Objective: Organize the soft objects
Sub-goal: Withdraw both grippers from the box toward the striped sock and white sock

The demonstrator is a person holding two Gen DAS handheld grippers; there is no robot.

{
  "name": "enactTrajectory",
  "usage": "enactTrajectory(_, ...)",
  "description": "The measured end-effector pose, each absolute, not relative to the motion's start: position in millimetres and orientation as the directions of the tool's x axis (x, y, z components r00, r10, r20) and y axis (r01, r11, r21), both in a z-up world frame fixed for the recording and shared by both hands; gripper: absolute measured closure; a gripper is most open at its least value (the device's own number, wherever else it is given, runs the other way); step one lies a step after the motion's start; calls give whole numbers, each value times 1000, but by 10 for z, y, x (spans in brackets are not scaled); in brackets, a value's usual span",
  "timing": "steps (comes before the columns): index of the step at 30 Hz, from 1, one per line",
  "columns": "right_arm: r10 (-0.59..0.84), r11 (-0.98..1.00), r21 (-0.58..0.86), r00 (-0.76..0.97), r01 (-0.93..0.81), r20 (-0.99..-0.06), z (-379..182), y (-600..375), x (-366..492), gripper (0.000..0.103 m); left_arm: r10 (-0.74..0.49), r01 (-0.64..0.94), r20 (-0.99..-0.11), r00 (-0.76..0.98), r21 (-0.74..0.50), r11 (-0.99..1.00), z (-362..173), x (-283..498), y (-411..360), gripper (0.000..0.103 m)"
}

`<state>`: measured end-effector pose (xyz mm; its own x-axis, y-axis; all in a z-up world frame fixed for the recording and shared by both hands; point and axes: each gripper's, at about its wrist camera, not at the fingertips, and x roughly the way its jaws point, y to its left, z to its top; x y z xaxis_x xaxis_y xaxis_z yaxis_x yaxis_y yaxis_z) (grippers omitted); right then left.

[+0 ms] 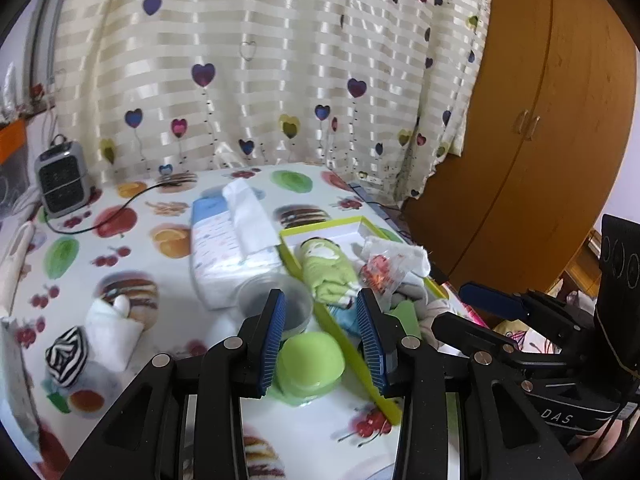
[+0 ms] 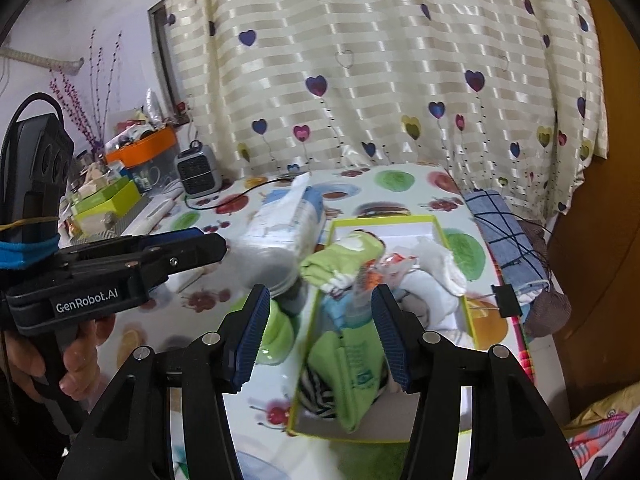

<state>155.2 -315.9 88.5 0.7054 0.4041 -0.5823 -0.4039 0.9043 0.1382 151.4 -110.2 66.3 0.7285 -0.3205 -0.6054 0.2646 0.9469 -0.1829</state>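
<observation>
Our left tongs stand spread with nothing between the pads, hovering above the worktop near the green-rimmed box. The right tongs are likewise spread and empty, poised over the box's near end, where a green sock lies on a striped one.

What is left to sort lies on the far left side of the worktop: a black-and-white striped sock, rolled into a ball, with a white folded sock touching it just behind. Both sit left of the left tongs and well apart from the box, so we judge the left hand the nearer one for the pick. The white sock's long axis runs roughly toward us; the striped one is a ball with no clear axis.

The box already holds a rolled green cloth, white fabric and other soft things crowded together.
</observation>
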Motion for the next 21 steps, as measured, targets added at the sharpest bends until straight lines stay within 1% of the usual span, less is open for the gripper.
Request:
enactTrajectory(8, 435, 883, 133, 680, -450, -590, 867, -2953, 1440, 49, -285, 212, -611, 738, -190, 959, 562, 1300, -835, 67)
enactTrajectory(21, 500, 835, 139, 628, -533, -597, 826, -2558, 1375, 49, -215, 106, -633, 744, -206, 973, 367, 1176, -346, 67)
